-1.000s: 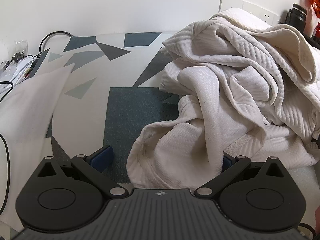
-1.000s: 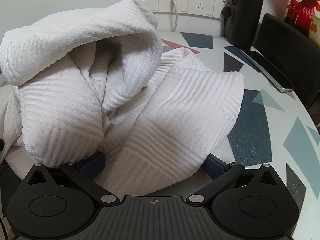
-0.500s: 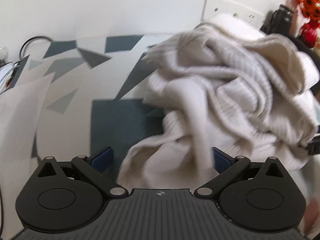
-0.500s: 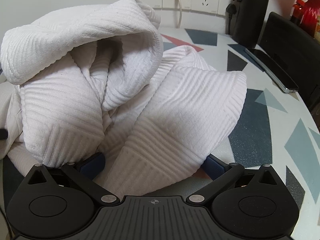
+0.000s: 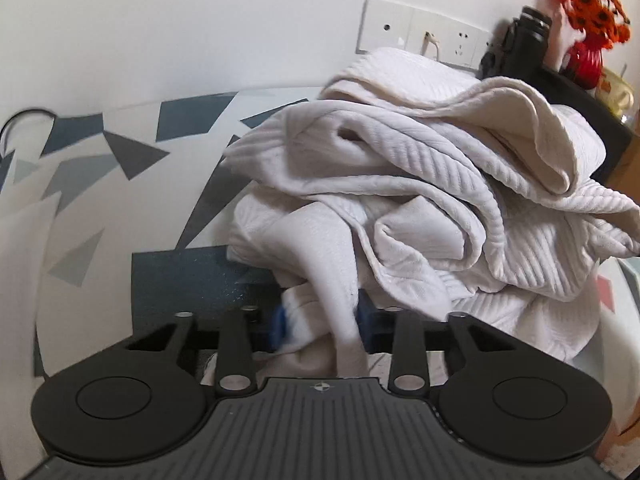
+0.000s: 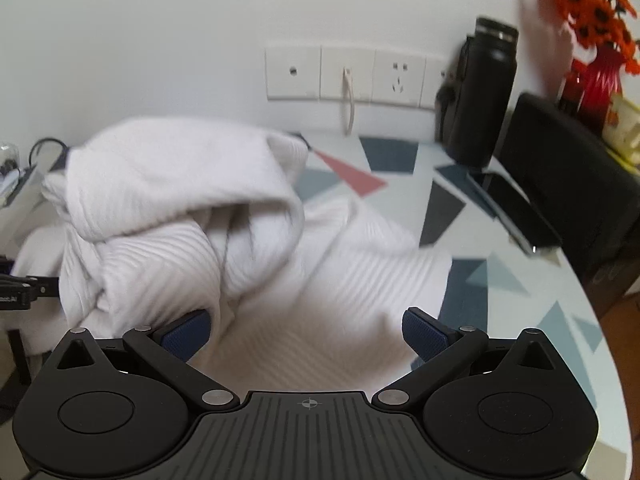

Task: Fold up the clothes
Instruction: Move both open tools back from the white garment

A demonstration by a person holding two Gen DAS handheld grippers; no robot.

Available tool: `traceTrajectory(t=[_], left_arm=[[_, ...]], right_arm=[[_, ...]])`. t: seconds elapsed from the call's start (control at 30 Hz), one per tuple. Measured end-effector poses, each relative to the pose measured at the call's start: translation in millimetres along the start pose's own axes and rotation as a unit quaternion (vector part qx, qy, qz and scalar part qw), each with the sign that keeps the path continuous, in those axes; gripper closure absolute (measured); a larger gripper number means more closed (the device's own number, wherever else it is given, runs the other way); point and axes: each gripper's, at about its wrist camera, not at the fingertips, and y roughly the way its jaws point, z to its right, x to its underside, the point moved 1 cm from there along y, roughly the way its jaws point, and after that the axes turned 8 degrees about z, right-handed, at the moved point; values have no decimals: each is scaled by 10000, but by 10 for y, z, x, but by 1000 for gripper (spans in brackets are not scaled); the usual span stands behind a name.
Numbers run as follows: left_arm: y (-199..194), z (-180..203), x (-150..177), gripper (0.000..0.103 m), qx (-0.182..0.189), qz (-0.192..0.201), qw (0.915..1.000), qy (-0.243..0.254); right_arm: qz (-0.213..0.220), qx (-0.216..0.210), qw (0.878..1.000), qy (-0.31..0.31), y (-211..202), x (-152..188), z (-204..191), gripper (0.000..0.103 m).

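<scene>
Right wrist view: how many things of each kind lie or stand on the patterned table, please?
Cloth pile: 1
Bottle: 1
Phone: 1
Total: 3
The vase is not counted, because its base is hidden.

text: none legible | labels: none | numbers: none | signs: none
</scene>
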Motion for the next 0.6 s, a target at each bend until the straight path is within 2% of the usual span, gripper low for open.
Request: traceTrajectory(t=[0.07,0.2,0.3,0.4,0.47,0.5,0.57,0.6], left_arm=[[-59,-62,7,82,23,68,9999,-132],[-182,-180,18,84,10,232,9990,-373],[-277,-310,22,85,-131,385,9970,-662],[-371,-385,-22,84,-259,474,9966,-630],[-438,-426,-61,71,-339,527,9964,-564],[-471,-446,-81,67,-379,553,9963,-531],[-539,-487,-120,50,-459,606,9960,-466],[-572,-507,-140,46,-499,632,9958,-433]], right_arm=[[60,-28,10000,-22,-8,-44,-13,1],[66,-12,9999,-113,22,-65,-50,1],[-148,-64,9999,-35,106,8,-61,1],[-480,-160,9987,-3,211,101,-104,1],[-677,-215,9975,-67,272,161,-146,1],[-742,-223,9969,-161,283,186,-183,1],[-729,-177,9967,-311,273,201,-217,1],[-721,-153,9965,-385,268,208,-233,1]])
